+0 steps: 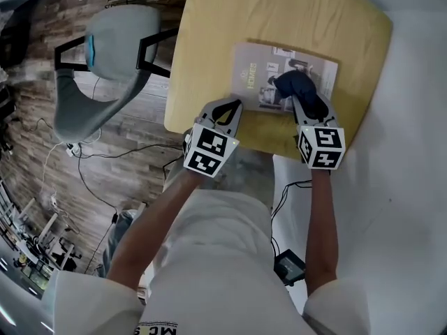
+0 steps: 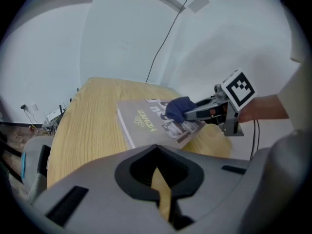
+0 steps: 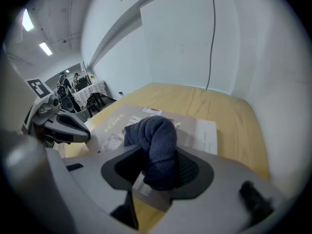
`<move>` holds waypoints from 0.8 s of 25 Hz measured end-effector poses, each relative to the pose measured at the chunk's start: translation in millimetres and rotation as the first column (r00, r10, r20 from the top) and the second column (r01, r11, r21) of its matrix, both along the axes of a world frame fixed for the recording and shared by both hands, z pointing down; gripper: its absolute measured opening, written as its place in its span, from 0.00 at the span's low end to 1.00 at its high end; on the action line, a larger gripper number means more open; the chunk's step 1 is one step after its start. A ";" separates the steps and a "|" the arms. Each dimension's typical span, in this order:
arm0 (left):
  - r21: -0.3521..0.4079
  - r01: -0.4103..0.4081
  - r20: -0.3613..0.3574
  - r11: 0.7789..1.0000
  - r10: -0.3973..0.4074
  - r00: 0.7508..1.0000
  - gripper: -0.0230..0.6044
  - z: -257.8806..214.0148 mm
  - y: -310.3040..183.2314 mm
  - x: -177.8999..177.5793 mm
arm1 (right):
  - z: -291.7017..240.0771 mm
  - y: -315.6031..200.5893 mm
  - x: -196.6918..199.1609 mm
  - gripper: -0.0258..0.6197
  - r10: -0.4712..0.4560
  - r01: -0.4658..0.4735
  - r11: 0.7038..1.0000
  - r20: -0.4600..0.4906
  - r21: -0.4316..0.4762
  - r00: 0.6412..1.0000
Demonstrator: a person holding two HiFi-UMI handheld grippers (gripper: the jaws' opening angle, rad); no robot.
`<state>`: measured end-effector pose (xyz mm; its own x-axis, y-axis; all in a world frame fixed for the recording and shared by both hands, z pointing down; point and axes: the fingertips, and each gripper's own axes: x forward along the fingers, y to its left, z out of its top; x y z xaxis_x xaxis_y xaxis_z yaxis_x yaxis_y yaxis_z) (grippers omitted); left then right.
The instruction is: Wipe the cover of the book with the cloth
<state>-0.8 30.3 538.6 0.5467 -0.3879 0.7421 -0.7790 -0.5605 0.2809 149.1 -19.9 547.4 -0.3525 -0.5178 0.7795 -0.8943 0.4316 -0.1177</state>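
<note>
A: From your head camera, your right gripper [image 1: 300, 98] pinches the dark blue cloth [image 1: 293, 82]. The cloth sits on the book [image 1: 253, 75], right at the tips.

B: And your left gripper [image 1: 229, 106] is over the yellow table [image 1: 209, 26]. Its tips are just beside the book's near corner.

A: In your left gripper view, the jaws are almost together. Only a thin slit shows, with nothing in it. The book lies just ahead, a bit to the right.

B: In your right gripper view, the jaws squeeze the rolled cloth between them. The book lies flat under it and reaches on ahead of the tips.
</note>
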 end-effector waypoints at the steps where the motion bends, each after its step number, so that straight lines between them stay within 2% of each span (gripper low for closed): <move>1: -0.003 0.006 0.000 1.000 -0.006 1.000 0.05 -0.4 -0.4 0.5 | 0.2 0.8 10.2 0.31 0.018 -0.018 1.000 -0.008 -0.002 1.000; 13: -0.024 0.007 0.018 1.000 -0.006 1.000 0.05 -0.6 -0.5 0.9 | 2.3 9.8 99.0 0.31 0.196 -0.200 0.980 -0.111 -0.020 0.974; 16: -0.032 -0.003 0.022 0.999 0.004 1.000 0.05 -0.8 -1.3 1.9 | -1.9 12.9 116.4 0.31 0.226 -0.233 0.972 -0.198 -0.015 0.954; 18: -0.033 -0.012 0.023 0.999 0.013 1.000 0.05 -0.8 -1.2 3.0 | -11.5 14.0 118.6 0.30 0.223 -0.227 0.974 -0.248 0.015 0.943; 20: -0.032 -0.016 0.020 0.999 0.017 1.000 0.05 -0.7 -1.4 3.1 | -23.8 14.2 106.7 0.30 0.214 -0.210 0.977 -0.235 0.042 0.948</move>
<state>2.3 29.0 537.9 0.5372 -0.3549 0.7652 -0.7757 -0.5642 0.2828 255.8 -5.6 523.5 -0.0395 -0.5738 0.8181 -0.9668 0.2288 0.1138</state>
